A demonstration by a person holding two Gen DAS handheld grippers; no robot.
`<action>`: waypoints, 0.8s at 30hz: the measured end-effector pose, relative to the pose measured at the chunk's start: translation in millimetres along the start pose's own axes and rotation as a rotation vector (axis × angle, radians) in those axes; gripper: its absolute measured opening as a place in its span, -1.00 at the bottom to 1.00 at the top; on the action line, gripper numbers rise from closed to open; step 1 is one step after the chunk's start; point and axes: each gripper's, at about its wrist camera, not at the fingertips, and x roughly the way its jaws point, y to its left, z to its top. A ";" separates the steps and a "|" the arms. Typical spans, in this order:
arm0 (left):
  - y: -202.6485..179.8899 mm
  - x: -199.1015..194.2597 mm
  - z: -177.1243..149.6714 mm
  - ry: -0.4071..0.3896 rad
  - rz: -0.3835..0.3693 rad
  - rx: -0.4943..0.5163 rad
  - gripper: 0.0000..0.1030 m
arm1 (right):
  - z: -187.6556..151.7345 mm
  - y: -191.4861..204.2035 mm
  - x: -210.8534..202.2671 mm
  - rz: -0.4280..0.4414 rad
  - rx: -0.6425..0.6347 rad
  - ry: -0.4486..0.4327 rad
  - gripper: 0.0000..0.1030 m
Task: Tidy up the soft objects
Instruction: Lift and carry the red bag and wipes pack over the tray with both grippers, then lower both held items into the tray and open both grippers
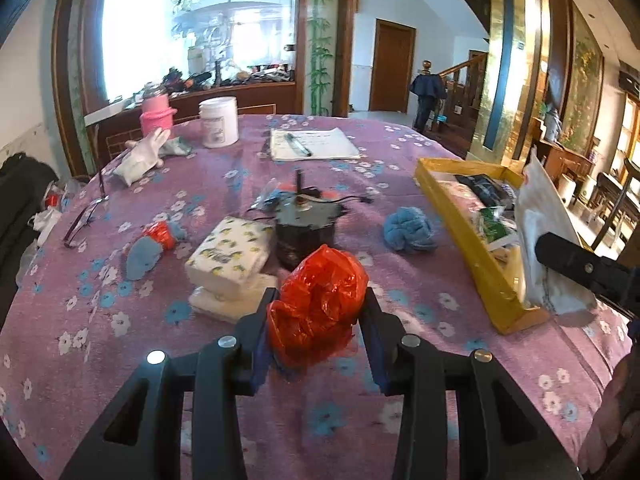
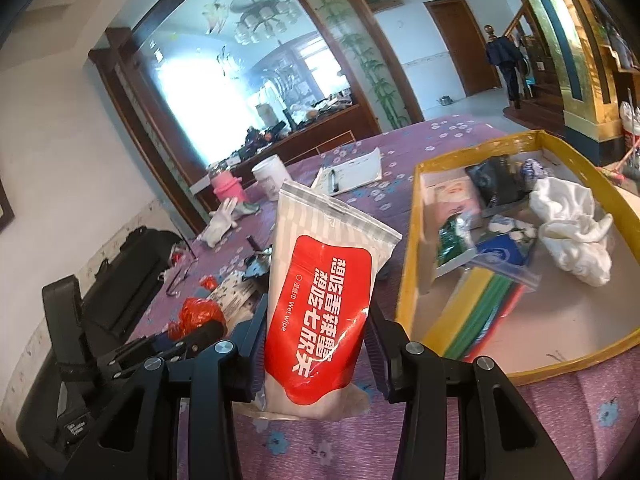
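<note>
My left gripper is shut on a crumpled red plastic bag, held just above the purple flowered tablecloth. My right gripper is shut on a wet wipe pack with a red label, held upright just left of the yellow tray. In the left wrist view that pack hangs over the yellow tray at the right. The tray holds a white cloth, packets and a dark bag. A blue cloth ball, a tissue pack and a blue sock lie on the table.
A dark motor with wires stands mid-table behind the red bag. At the back are a white jar, a pink container, a white glove, and a notepad with pen. Glasses lie left. A person stands by the far stairs.
</note>
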 end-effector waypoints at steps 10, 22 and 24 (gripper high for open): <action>-59.4 4.4 23.7 0.024 -0.104 0.081 -0.26 | 25.5 -51.7 -34.2 -0.036 0.090 -0.077 -0.11; -155.6 65.5 69.8 0.107 -0.267 0.147 -0.26 | 97.2 -123.5 -35.7 -0.207 0.184 -0.086 -0.11; -170.6 81.2 77.7 0.131 -0.294 0.136 -0.26 | 113.1 -133.1 -24.9 -0.228 0.205 -0.075 -0.11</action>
